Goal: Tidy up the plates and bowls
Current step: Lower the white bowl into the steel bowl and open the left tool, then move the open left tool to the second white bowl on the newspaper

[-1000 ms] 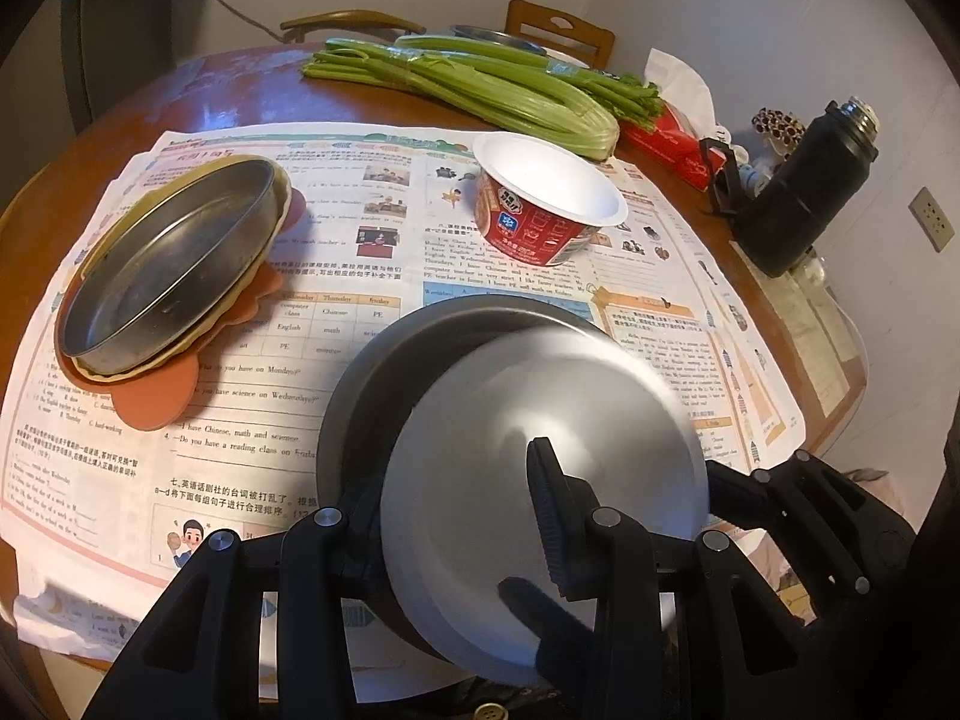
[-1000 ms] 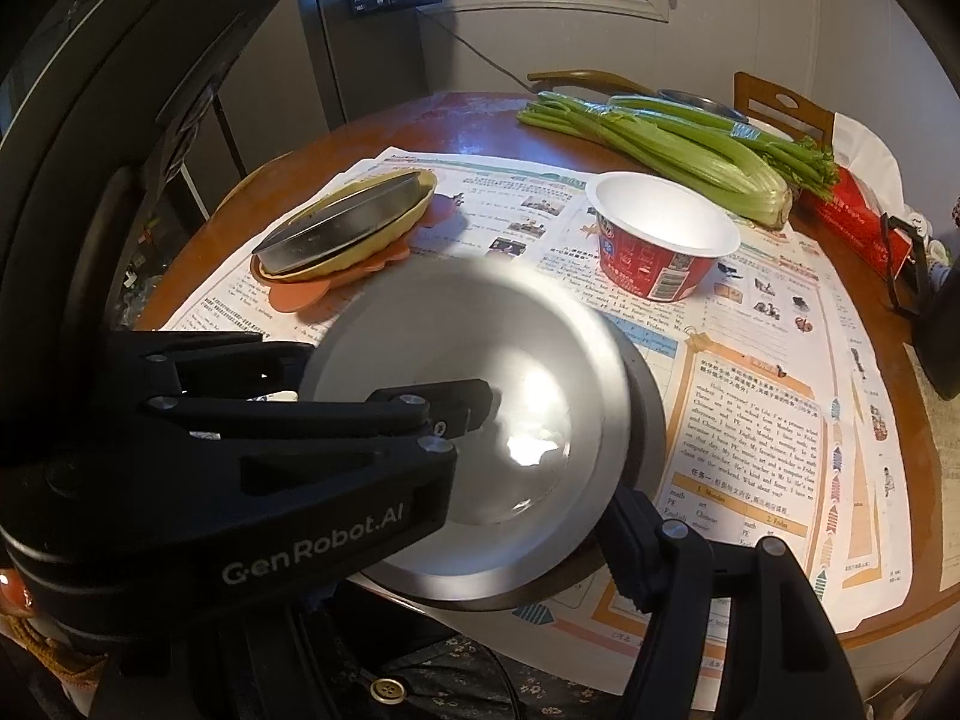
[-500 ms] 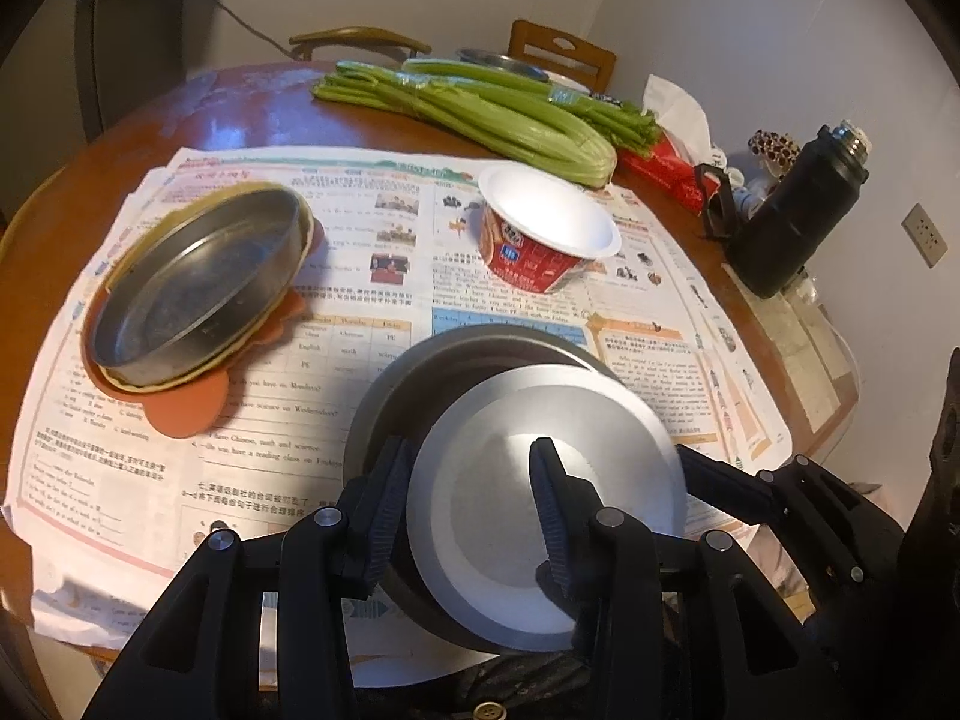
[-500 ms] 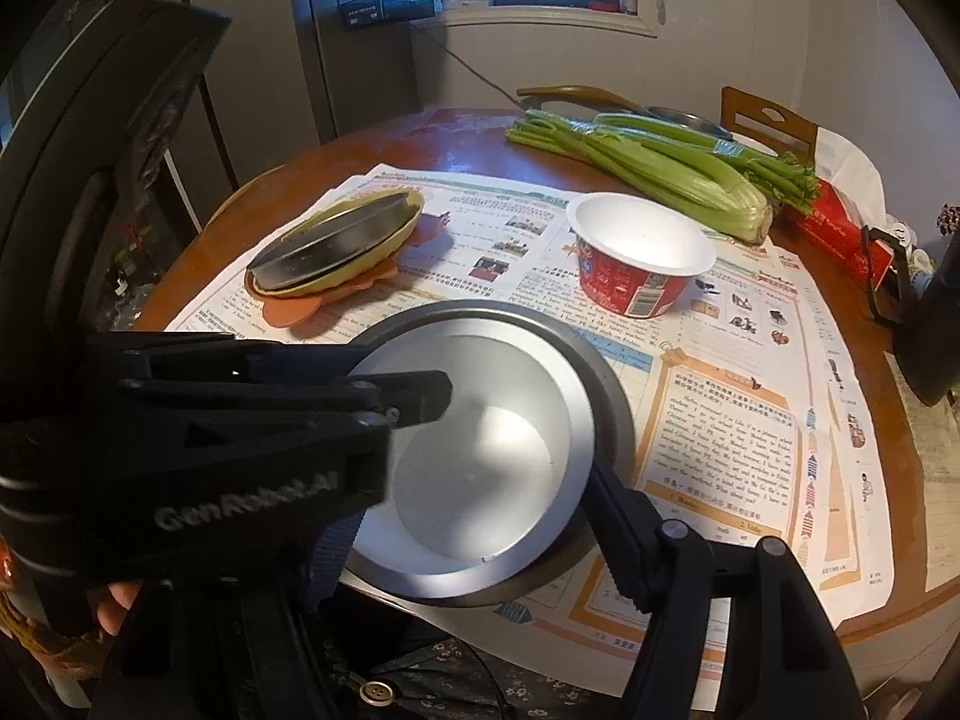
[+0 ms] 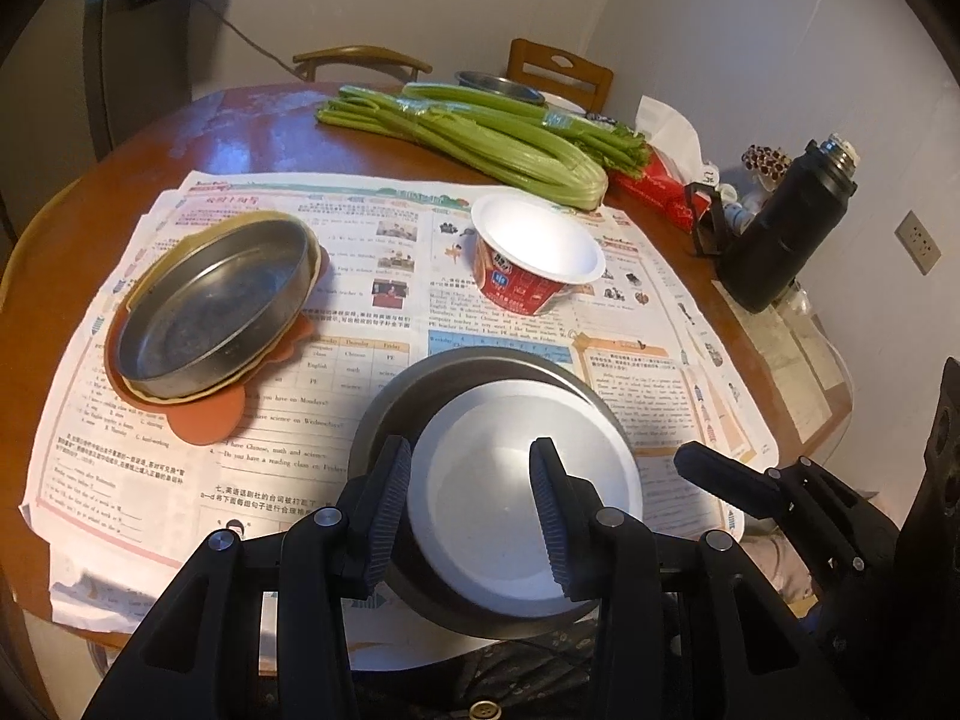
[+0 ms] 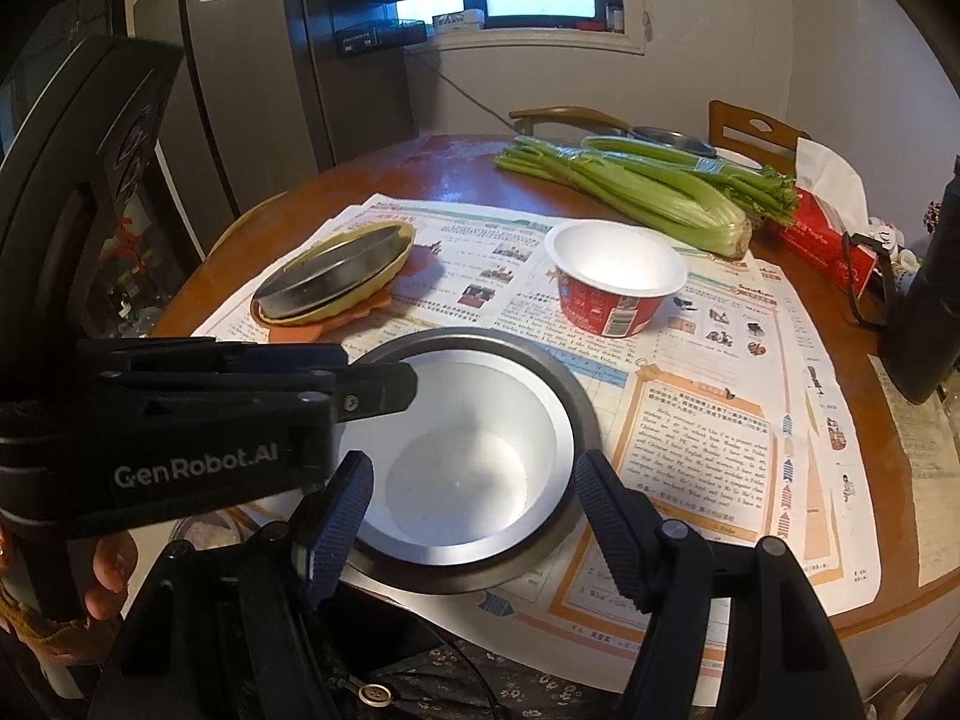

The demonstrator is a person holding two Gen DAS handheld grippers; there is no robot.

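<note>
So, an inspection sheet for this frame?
Surface: round wooden table under printed sheets.
Job's things: small steel bowl nested in larger steel bowl; steel pan on yellow plate; noodle cup.
Clutter: celery, flask.
Grippers: left tongs and right tongs open over the bowls, empty.
Cables: cord on far wall.
Surroundings: fridge, chairs.
</note>
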